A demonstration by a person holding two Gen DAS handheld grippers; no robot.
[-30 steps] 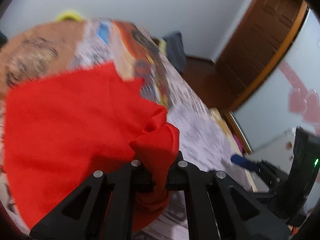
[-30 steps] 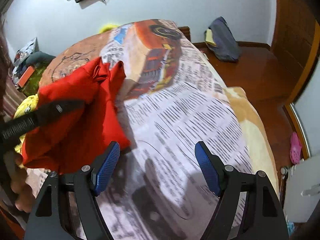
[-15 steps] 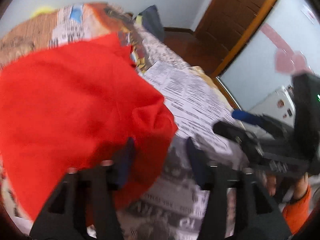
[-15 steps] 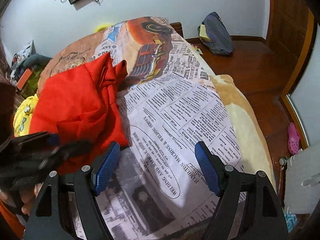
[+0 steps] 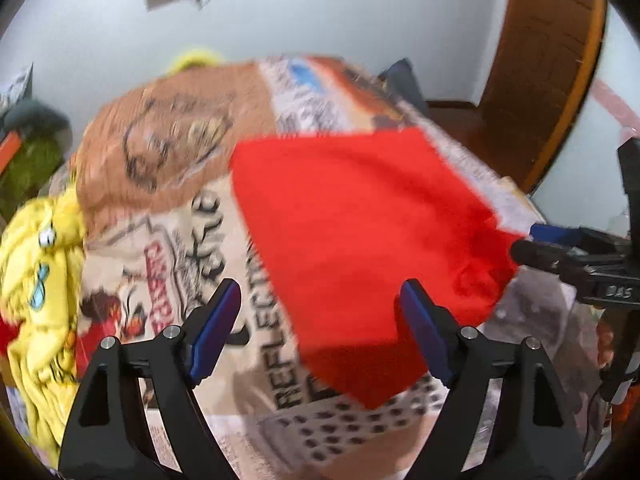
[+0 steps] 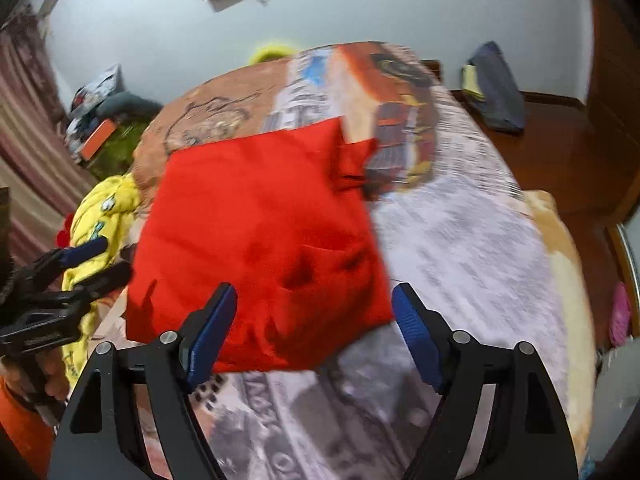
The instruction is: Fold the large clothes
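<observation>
A red garment (image 5: 360, 232) lies loosely folded on the printed bedspread (image 5: 176, 148); it also shows in the right wrist view (image 6: 260, 240). My left gripper (image 5: 320, 332) is open and empty, just above the garment's near edge. My right gripper (image 6: 312, 332) is open and empty, with the garment's near edge between its jaws' span. The right gripper shows at the right of the left wrist view (image 5: 552, 244), close to the garment's right corner. The left gripper shows at the left of the right wrist view (image 6: 80, 264).
Yellow clothing (image 5: 36, 264) is piled at the bed's left side, also in the right wrist view (image 6: 100, 216). A dark bag (image 6: 496, 88) lies on the wooden floor beyond the bed. A wooden door (image 5: 544, 64) stands at the right. Clutter (image 6: 100, 120) sits by the far left wall.
My left gripper let go of the red garment and opened. The garment dropped and now lies spread on the bed. Both grippers swung to face it.
</observation>
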